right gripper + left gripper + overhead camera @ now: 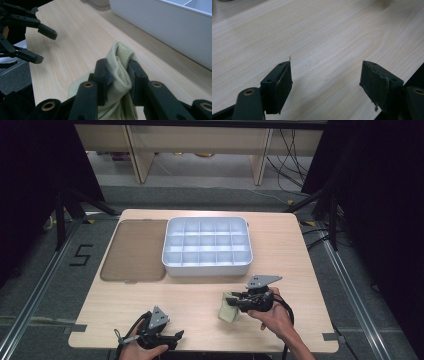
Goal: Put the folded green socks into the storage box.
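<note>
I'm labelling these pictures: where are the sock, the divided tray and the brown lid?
sock (pixel 120 72): right gripper view, ribbed fold between the tongs.
divided tray (pixel 207 268): high view, near wall.
brown lid (pixel 135 250): high view, its middle.

Pale wooden table (pixel 200 295) with a white compartment tray (pixel 207 247) beside a flat brown lid (pixel 135 251).

White compartment tray (pixel 172 265), brown lid (pixel 134 250), wooden table (pixel 200 295)

A pale wooden table (pixel 200 300) stands on grey floor (pixel 45 285), with light wooden furniture (pixel 200 142) behind.
</note>
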Tool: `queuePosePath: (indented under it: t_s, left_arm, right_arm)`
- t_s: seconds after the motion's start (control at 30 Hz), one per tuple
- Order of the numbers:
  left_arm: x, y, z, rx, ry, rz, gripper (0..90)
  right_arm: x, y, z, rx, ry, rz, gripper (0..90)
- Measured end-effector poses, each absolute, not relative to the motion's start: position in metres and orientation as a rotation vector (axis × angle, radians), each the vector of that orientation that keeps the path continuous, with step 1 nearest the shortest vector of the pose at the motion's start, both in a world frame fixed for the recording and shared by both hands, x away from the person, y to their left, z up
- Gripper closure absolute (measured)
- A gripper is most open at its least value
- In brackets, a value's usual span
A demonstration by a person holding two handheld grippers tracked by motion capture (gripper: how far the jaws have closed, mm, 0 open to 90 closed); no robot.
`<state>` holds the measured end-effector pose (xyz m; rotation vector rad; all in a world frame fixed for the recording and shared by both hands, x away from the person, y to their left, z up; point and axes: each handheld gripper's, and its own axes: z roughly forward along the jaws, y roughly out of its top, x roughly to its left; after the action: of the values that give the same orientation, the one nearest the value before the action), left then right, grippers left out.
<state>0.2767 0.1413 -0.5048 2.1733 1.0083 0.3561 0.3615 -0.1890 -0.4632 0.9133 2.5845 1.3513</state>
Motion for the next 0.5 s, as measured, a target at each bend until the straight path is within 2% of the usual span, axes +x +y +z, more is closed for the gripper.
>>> queuePosePath:
  t_s: [0.5]
  left_arm:
    - [0.277,0.142,-0.504,2.197,0.996,0.363,24.9]
  right_arm:
    - [0.366,-0.189,-0.452,0.874,2.543,1.32,72.2]
